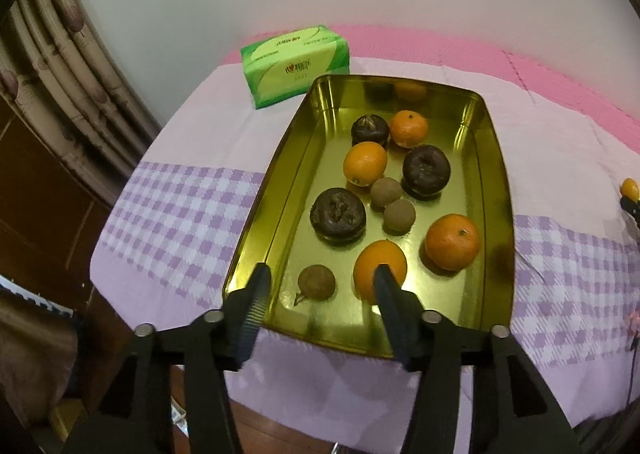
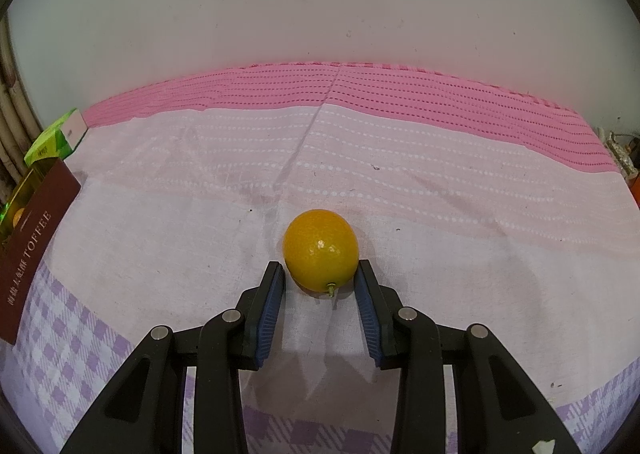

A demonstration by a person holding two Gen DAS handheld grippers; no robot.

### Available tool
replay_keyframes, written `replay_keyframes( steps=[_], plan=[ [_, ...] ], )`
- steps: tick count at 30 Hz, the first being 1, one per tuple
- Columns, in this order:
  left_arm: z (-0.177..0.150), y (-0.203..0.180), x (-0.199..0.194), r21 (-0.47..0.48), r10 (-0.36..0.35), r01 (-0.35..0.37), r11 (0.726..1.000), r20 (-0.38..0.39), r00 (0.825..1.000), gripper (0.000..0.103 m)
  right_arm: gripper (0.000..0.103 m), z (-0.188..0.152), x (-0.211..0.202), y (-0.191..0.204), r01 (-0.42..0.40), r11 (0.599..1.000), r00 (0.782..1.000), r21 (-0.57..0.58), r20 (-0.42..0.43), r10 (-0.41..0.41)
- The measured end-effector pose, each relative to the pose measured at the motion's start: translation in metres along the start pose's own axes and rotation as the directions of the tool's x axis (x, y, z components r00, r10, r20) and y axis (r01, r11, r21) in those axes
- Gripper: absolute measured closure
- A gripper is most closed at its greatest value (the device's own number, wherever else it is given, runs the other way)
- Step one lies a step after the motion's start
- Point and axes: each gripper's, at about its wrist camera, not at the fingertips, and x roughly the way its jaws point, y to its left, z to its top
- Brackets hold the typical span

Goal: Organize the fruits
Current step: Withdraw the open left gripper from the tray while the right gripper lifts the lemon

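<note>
Over the near end of the gold tin (image 1: 496, 189), the left gripper (image 1: 322, 278) is hovering wide and empty while the right gripper (image 2: 320, 274) is pinching the kumquat (image 2: 321, 248) on the cloth (image 2: 440, 181), likely bound next for the tin at left.

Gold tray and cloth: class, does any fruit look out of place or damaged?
One orange fruit is still outside the tray, out on the cloth between the right gripper's jaws. In the tray, three dark fruits, such as the nearest, look shrivelled and cracked beside the smooth oranges.
</note>
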Motion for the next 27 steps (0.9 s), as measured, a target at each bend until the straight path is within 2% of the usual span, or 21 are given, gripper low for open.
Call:
replay_keyframes(
  steps=[3, 7, 11, 16, 24, 27],
  plan=[
    [-0.003, 0.000, -0.008, 0.004, 0.003, -0.003, 1.000, 0.016, 1.000, 0.044, 0.070, -0.002, -0.001, 0.008, 0.015, 0.999, 1.000, -0.033, -0.004, -0.015],
    [-0.004, 0.004, -0.009, -0.007, 0.001, -0.001, 1.000, 0.019, 1.000, 0.040, 0.081, -0.005, -0.006, 0.015, -0.002, 0.999, 1.000, -0.037, -0.025, 0.001],
    [-0.004, 0.010, -0.008, -0.028, -0.007, 0.007, 1.000, 0.018, 1.000, 0.039, 0.083, -0.009, -0.012, 0.023, -0.010, 0.999, 0.999, -0.036, -0.033, 0.009],
    [-0.004, 0.013, -0.010, -0.039, -0.013, 0.014, 0.999, 0.029, 0.999, 0.039, 0.090, -0.016, -0.024, 0.017, -0.071, 0.996, 0.997, 0.049, -0.020, 0.072],
    [-0.006, 0.003, -0.010, -0.012, -0.030, 0.030, 0.999, 0.027, 0.999, 0.038, 0.091, -0.027, -0.044, 0.010, -0.111, 0.989, 0.994, 0.100, 0.000, 0.111],
    [-0.007, 0.003, -0.012, -0.014, -0.035, 0.036, 0.999, 0.032, 0.999, 0.038, 0.086, -0.023, -0.053, 0.004, -0.107, 0.987, 0.994, 0.120, 0.040, 0.103]
  ],
)
